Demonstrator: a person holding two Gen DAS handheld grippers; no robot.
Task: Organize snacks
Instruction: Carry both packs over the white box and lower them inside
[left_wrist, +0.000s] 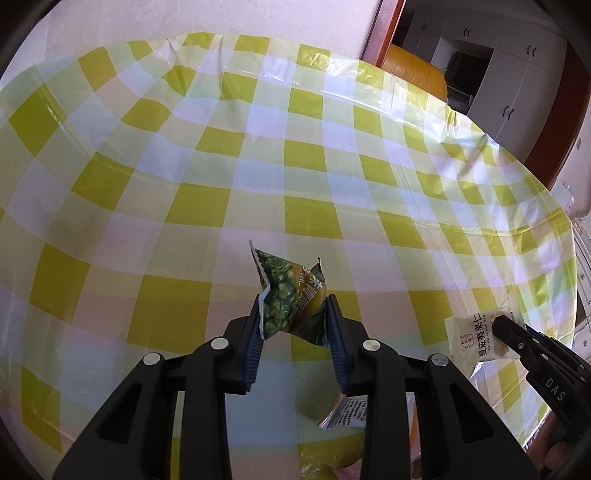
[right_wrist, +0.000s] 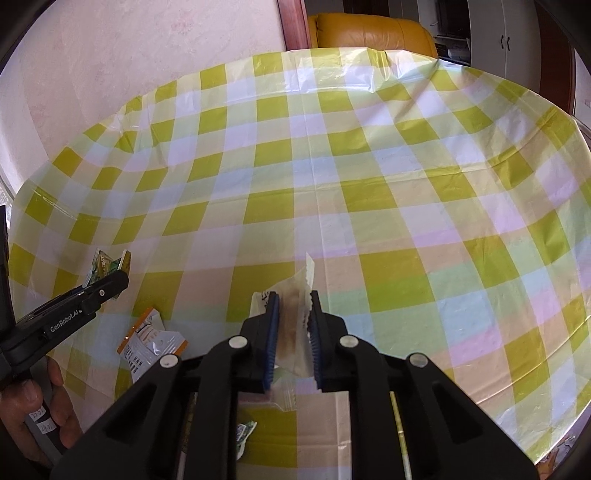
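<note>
Yellow checked cloth is covering the bench (left_wrist: 332, 155) where we are sorting snacks. Our left claw (left_wrist: 295, 314) is pinching a green pea packet (left_wrist: 291, 295) and holding it above the cloth. Our right claw (right_wrist: 293, 310) is squeezing a pale nut packet (right_wrist: 295, 314), also lifted. An orange and white packet (right_wrist: 147, 343) is lying between them.

Table (right_wrist: 369, 166) – yellow-checked plastic cloth; orange-white packet (right_wrist: 147, 339) lying near edge.
</note>
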